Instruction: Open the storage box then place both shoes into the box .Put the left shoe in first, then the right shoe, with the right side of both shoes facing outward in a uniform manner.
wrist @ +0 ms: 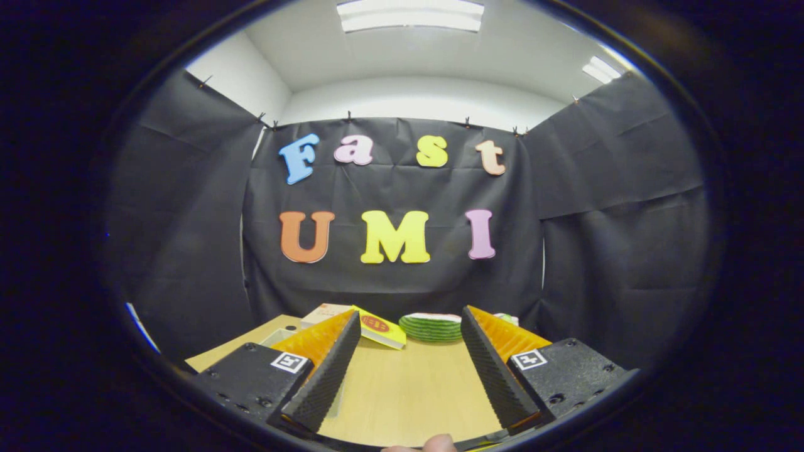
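My gripper (411, 323) is held level above a wooden table (408, 389), its two fingers spread wide apart with only bare tabletop between them. Beyond the left finger (330, 367) lies a flat box with a yellow edge and a red mark (377, 326). A pale, see-through edge (279, 336) pokes out from behind the left finger; I cannot tell what it belongs to. Beyond the right finger (493, 367) sits a green striped round object with a white top (433, 326).
Black cloth walls close the booth behind the table and on both sides. A fingertip of the person's hand (436, 443) shows at the near edge, below the fingers. The table's far edge meets the back cloth just past the objects.
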